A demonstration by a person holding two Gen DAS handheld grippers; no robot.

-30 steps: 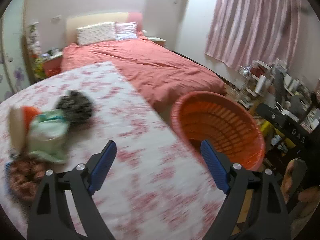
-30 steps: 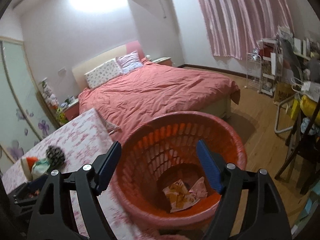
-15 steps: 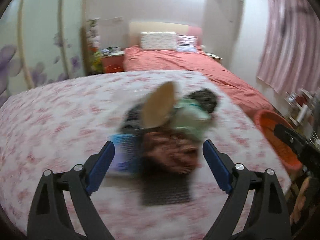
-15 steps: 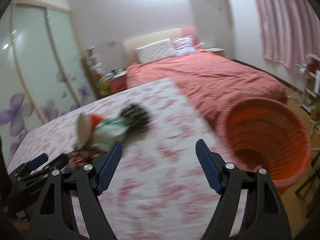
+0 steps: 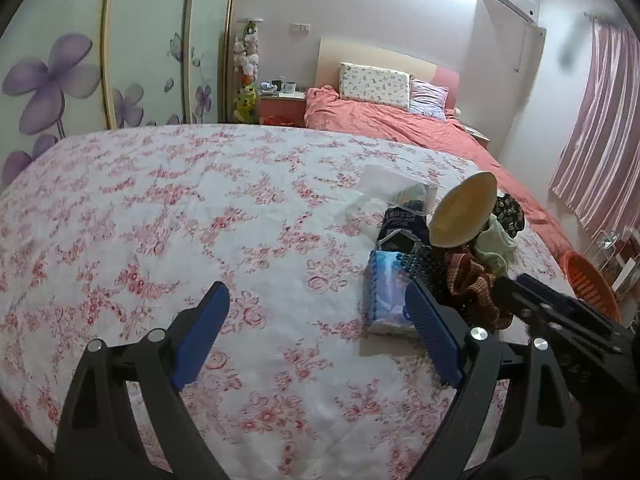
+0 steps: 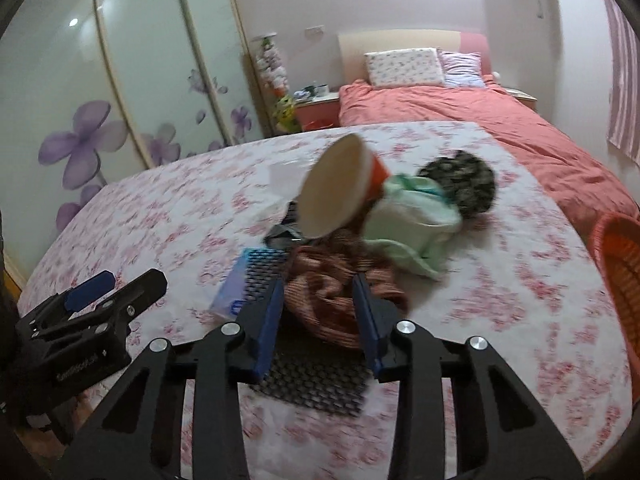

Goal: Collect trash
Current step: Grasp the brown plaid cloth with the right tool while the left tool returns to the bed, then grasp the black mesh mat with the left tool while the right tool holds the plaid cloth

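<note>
Right now the right claw [image 6: 318, 312] is closing, its blue pads coming in around the brown-red knitted cloth [image 6: 332, 300] at the near edge of the trash pile; whether they are pressing it yet cannot be told through the blur. That pile is lying on the desk [image 5: 160, 220] with the pink floral cover, and a paper cup [image 6: 336, 188] is tipping on its side above a pale green bag [image 6: 416, 220], a dark patterned cloth [image 6: 460, 184] behind. A blue tissue pack [image 5: 386, 292] is lying just left of the knitted cloth. Meanwhile the left claw [image 5: 316, 332] is hanging wide apart over bare cover, gripping nothing. An orange basket [image 5: 592, 284] is standing beyond the desk's right edge.
</note>
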